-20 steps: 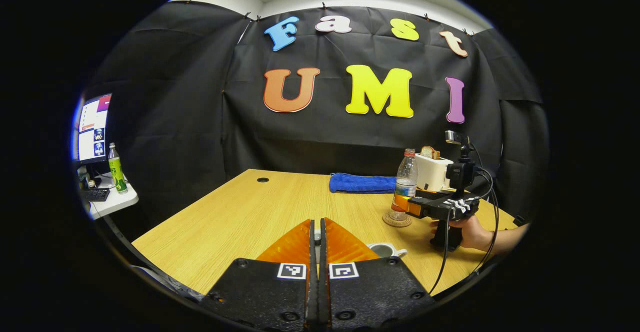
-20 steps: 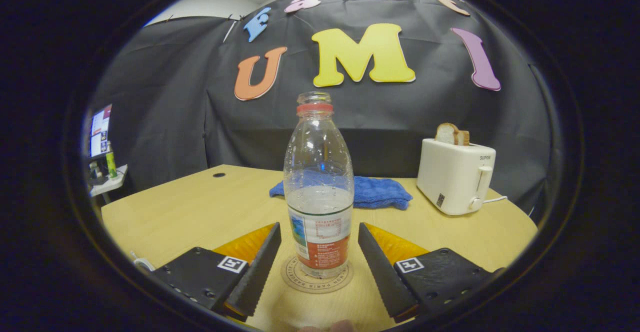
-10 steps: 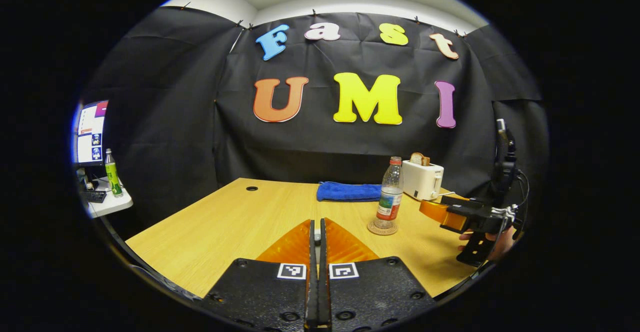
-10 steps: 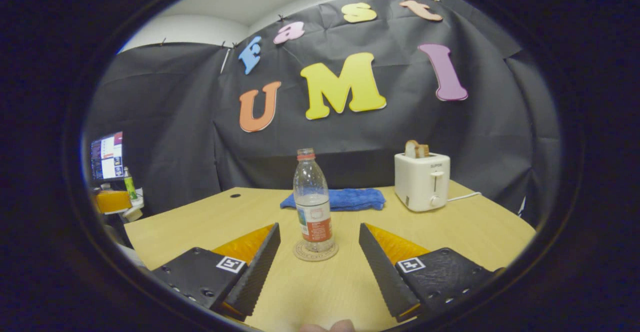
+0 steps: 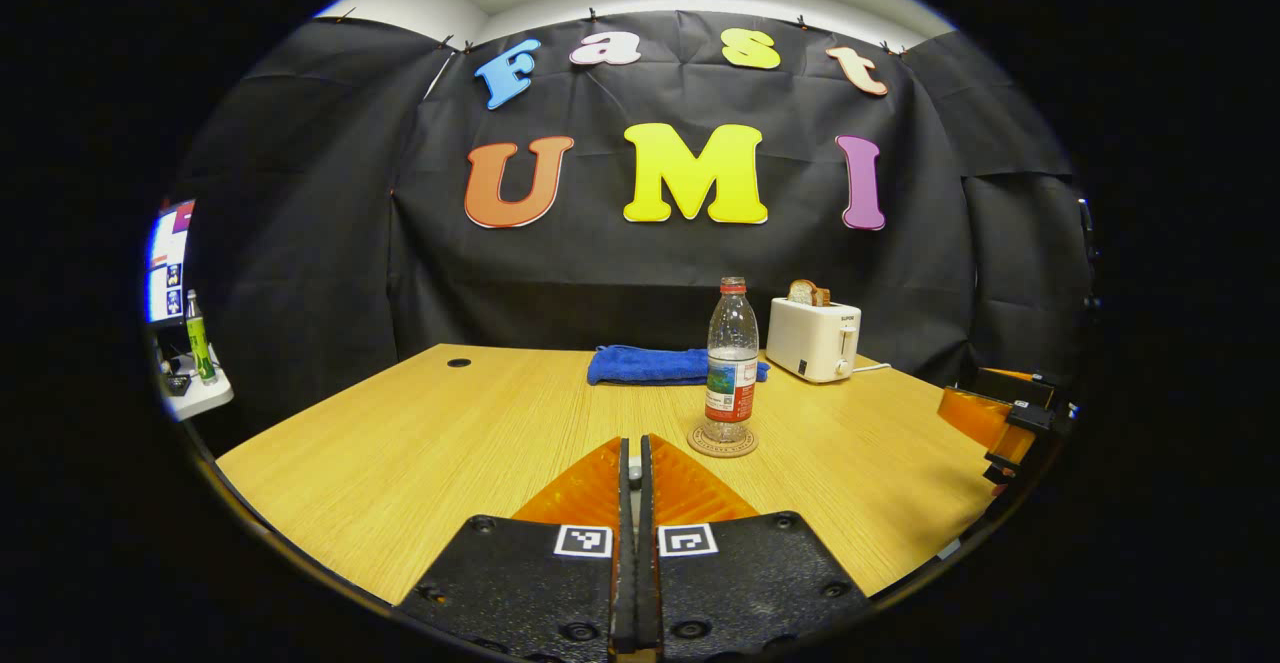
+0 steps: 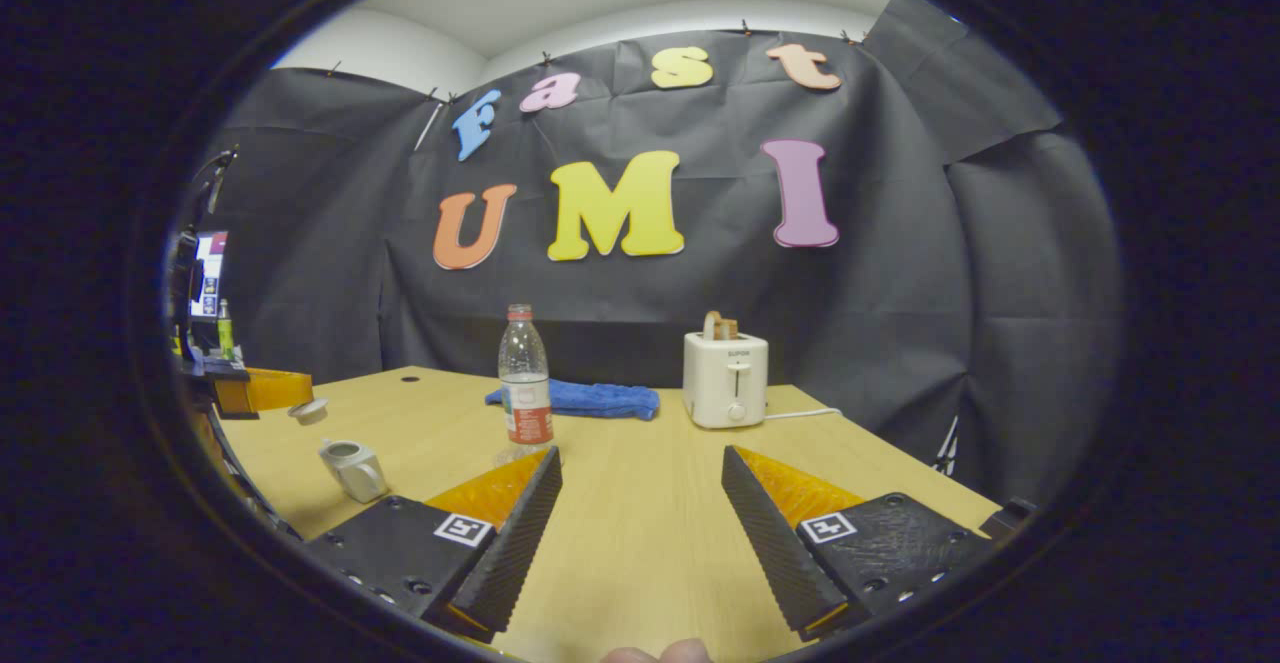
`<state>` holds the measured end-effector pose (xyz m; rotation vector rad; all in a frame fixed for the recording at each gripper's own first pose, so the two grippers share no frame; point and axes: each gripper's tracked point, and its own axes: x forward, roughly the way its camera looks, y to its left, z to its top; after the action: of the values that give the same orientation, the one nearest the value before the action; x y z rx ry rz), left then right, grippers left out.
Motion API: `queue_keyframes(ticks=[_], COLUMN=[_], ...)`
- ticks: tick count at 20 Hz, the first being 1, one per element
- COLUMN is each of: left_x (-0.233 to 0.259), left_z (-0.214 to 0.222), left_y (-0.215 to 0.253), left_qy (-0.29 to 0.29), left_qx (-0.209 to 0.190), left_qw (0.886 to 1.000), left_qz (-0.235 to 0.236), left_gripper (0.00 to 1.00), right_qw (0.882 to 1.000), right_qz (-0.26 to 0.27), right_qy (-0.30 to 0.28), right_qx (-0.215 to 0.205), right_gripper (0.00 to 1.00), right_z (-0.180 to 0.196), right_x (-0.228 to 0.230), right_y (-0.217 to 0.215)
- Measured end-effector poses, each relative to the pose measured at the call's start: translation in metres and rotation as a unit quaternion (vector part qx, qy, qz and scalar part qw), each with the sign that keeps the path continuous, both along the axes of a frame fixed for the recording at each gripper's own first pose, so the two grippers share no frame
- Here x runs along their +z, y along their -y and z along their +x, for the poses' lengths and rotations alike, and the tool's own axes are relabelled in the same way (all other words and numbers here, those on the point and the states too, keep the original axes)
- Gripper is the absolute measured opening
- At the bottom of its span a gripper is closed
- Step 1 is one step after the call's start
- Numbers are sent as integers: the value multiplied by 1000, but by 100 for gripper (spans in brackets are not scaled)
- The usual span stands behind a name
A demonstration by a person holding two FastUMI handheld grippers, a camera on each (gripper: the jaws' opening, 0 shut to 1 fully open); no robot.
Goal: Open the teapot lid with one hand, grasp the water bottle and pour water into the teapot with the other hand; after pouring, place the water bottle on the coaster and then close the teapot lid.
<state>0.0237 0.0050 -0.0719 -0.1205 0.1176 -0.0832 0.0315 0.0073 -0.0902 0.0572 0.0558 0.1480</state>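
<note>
Looking across a wooden worktop carrying a white toaster and a blue towel at the back. Holding the right gripper low over the worktop, jaws spread wide and empty. Seeing the water bottle standing upright on its coaster, just in front of the towel. Finding the teapot open-topped in the right gripper view, left of the bottle and well apart from it. Pinching the teapot lid in the left gripper, jaws pressed together on it, above the worktop.
</note>
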Motion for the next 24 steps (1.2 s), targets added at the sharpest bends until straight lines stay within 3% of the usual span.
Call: queue_keyframes(ticks=[5, 7, 8, 9, 10, 12, 17, 18, 19, 20, 24], left_x=[-26, -29, -31, -32, -34, -36, -42, -41, -44, -48, -50], left_z=[18, 21, 20, 22, 21, 19, 20, 20, 21, 22, 19], left_y=[-3, -2, -2, -1, -2, -2, 1, 0, -2, -3, 1], left_qy=[-15, -19, -20, -21, -23, -24, -33, -34, -37, -42, -49], left_qx=[4, 4, 2, 2, 3, 3, 1, 4, 7, 9, 10], left_qw=[1000, 1000, 1000, 1000, 1000, 1000, 999, 999, 999, 999, 999], left_qz=[5, 3, 3, 4, 7, 13, 17, 19, 20, 21, 22], left_gripper=[3, 3, 3, 3, 3, 3, 3, 3, 3, 4, 6], right_qw=[999, 999, 999, 999, 999, 1000, 1000, 1000, 1000, 999, 999], right_qz=[17, 18, 17, 16, 14, 14, 13, 13, 14, 15, 18], right_qy=[2, -3, -5, -6, -7, -9, -8, -8, -9, -10, -13], right_qx=[-29, -29, -28, -28, -28, -25, -27, -27, -27, -27, -25], right_gripper=[92, 92, 99, 99, 92, 96, 92, 96, 92, 99, 96], right_z=[0, 2, 2, 3, 2, 2, 1, 0, -1, -1, -2], right_x=[-1, -4, -6, -7, -8, -9, -9, -9, -9, -11, -12], right_y=[24, 25, 24, 24, 23, 21, 23, 24, 23, 23, 23])
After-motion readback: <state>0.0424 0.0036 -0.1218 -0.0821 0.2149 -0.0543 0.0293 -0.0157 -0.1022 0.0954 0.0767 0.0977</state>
